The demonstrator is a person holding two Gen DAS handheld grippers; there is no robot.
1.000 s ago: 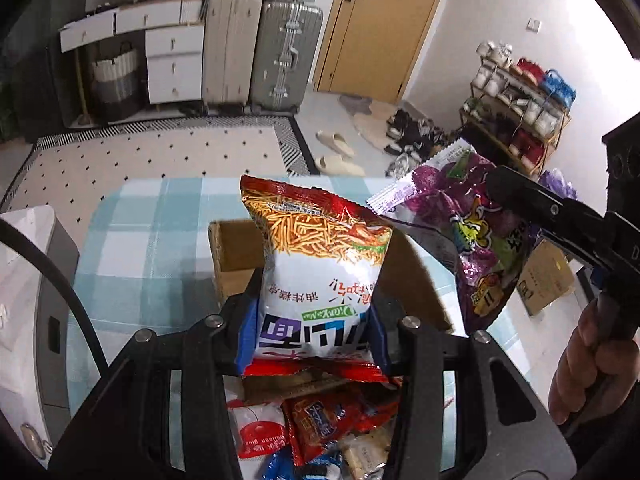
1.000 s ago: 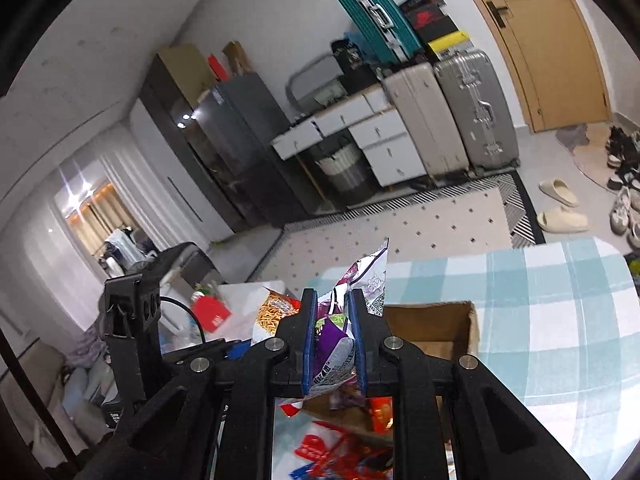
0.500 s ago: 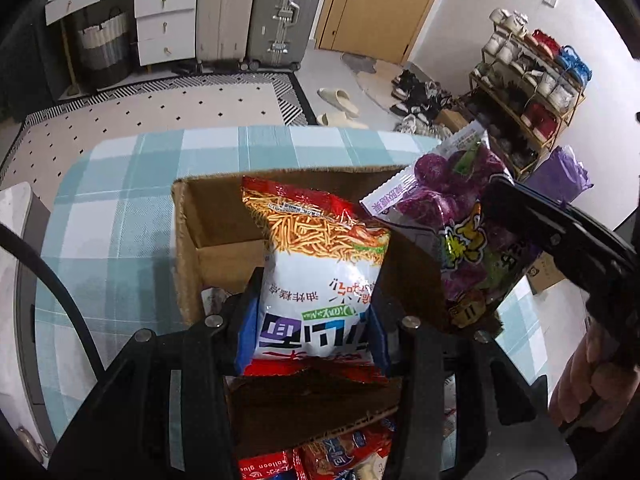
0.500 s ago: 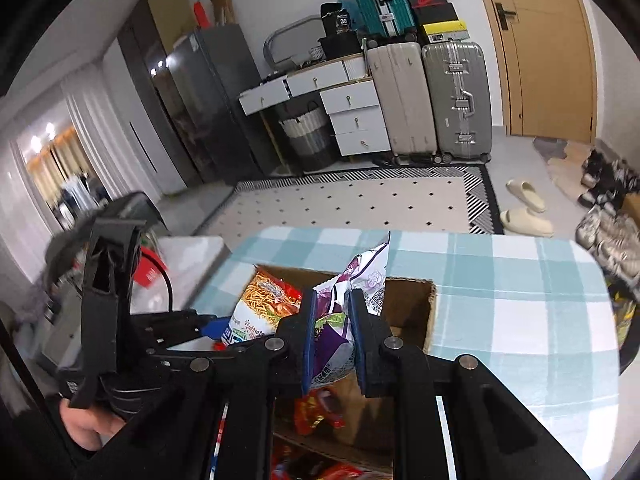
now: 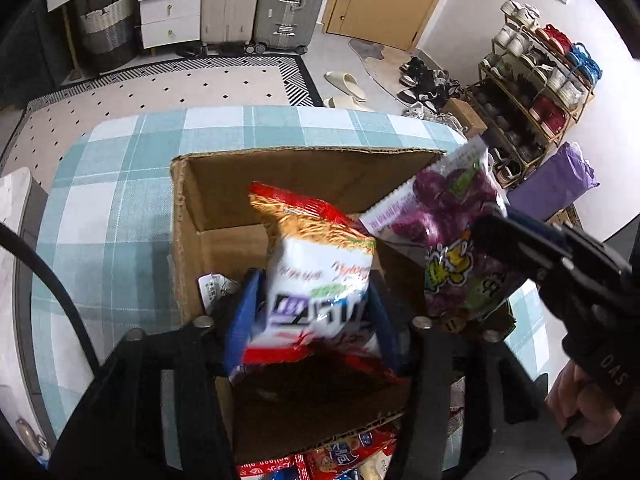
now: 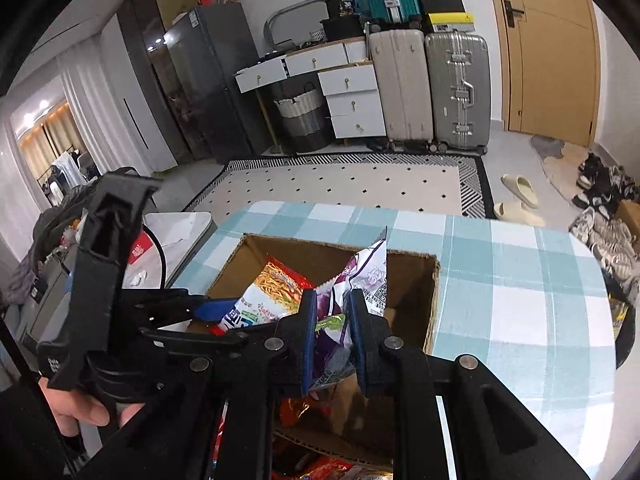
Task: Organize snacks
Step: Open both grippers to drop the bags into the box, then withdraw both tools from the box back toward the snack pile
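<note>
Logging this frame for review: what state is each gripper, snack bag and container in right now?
left gripper: shut on the noodle snack bag, over the box.
right gripper: shut on the purple snack bag, over the box.
noodle snack bag: held upright, sealed.
purple snack bag: held tilted, sealed.
cardboard box: open-topped, on the checked tablecloth.
loose snacks: lying on the table before the box.

Black gripper, blue pads
</note>
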